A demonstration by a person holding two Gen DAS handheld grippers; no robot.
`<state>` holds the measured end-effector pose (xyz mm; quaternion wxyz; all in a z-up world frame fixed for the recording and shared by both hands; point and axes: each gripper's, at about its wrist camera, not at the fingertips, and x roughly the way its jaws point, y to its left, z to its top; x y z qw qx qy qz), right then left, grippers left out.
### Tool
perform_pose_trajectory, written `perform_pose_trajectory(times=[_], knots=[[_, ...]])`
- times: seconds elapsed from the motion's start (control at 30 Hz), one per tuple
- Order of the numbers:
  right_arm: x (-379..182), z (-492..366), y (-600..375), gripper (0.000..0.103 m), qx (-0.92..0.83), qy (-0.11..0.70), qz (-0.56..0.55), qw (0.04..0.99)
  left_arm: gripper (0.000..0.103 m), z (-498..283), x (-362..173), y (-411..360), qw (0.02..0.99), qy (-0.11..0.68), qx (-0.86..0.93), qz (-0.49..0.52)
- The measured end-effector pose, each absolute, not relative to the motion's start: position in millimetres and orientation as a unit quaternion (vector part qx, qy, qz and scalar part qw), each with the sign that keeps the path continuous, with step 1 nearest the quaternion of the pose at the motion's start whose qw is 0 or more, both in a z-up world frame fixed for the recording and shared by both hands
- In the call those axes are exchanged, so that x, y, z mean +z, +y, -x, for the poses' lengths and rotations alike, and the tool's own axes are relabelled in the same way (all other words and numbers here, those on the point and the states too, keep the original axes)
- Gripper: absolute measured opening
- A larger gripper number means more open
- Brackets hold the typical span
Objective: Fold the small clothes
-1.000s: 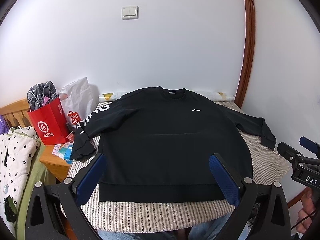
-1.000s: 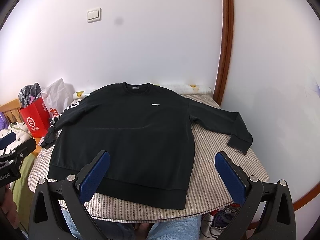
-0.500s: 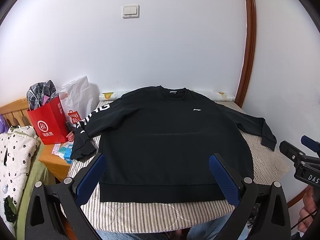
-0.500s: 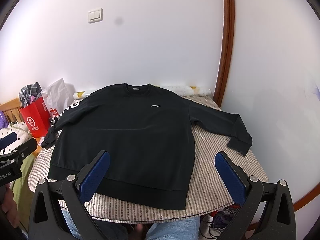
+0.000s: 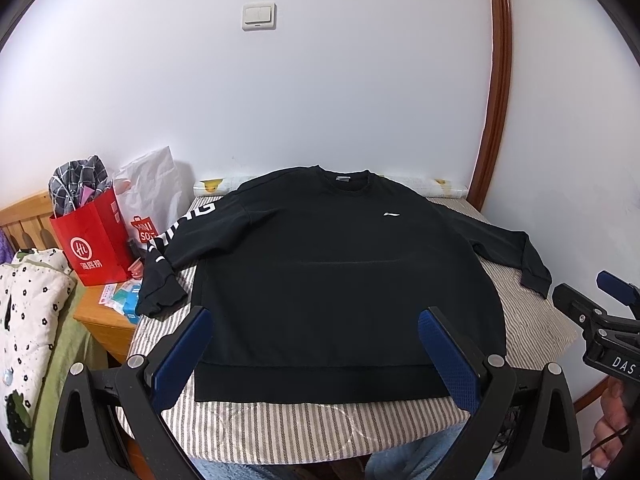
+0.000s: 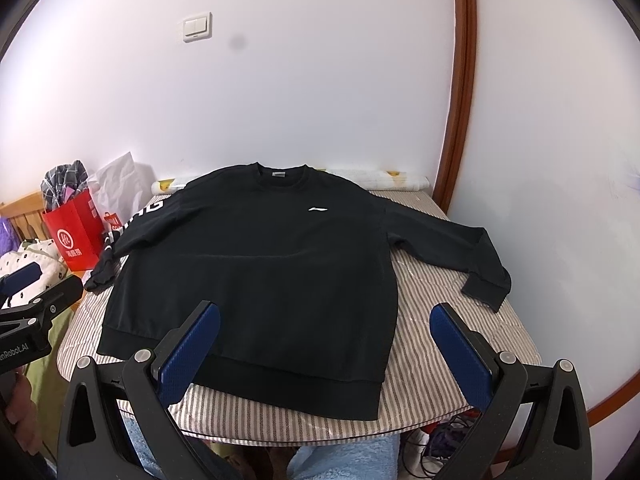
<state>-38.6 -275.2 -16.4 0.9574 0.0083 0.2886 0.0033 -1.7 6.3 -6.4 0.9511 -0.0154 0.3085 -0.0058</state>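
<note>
Nothing moved: one sweatshirt [image 5: 344, 280], two hand-held grippers [image 5: 320, 354] [image 6: 326, 346] spread wide.

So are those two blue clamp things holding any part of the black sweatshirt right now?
No, nothing is held. The left gripper and right gripper are both open, short of the flat black sweatshirt.

the red bag [image 5: 94, 240] carries a white circle logo with chinese characters under it, too small to read surely. behind it a smaller red bag [image 5: 143, 229] reads "mini so". the sweatshirt [image 5: 336, 272] sleeve [image 5: 188, 226] has large white letters, only "g" clear, and a white swoosh logo [image 5: 393, 213] on the chest. the right gripper [image 5: 616, 356] body reads "das"; the left gripper [image 6: 24, 344] body reads "nrobot.ai".
</note>
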Motion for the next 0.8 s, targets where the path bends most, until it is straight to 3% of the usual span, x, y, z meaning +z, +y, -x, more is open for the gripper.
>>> perform_pose_trajectory(times=[0.8], knots=[[-18.0,33.1,-264.3,0.103,0.010,0.293,-0.001,0.956,0.103,-4.3,-10.9,6.0,0.949,0.315,-0.009,0.023]])
